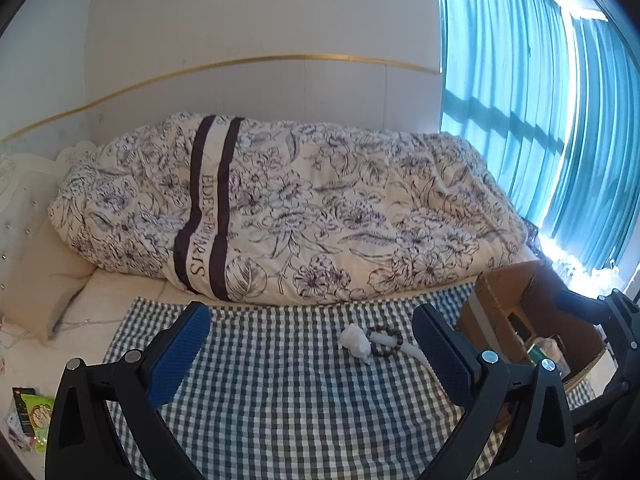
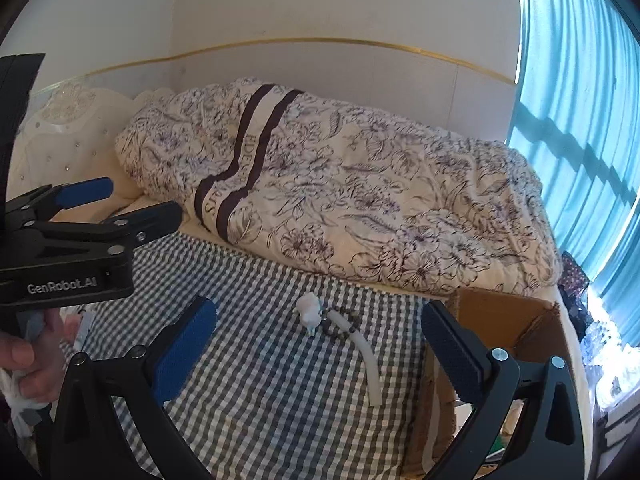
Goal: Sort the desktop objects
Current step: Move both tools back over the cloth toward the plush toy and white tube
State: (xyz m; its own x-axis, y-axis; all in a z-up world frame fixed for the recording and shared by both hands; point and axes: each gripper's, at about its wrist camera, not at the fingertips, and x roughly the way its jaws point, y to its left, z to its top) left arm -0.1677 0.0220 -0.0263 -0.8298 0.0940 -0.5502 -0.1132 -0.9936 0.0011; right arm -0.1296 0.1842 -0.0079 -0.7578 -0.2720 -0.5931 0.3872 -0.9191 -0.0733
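Both grippers spread wide and empty, held above the checkered cloth point(image 1: 280, 380), probably so that either one can drop on a piece without first opening.

Left gripper point(image 1: 312, 344): jaws far apart, framing the small pile from the 6 o'clock side. Right gripper point(image 2: 320, 344): the same wide stance, aimed at the same pile.

Three things left on the cloth, touching one another: a white figurine point(image 1: 355, 341), a bead bracelet point(image 1: 386, 342) just at its 3 o'clock, and a white tube point(image 2: 370, 364) passing through the bracelet and running toward 5 o'clock.

Cardboard box point(image 2: 504, 316) open at 3 o'clock, beside the cloth edge, already holding some items; likely placed there as the sorting target, close for short carries.

Folded floral quilt point(image 1: 300, 208) pushed to 12 o'clock on the bed, likely to free the working area.
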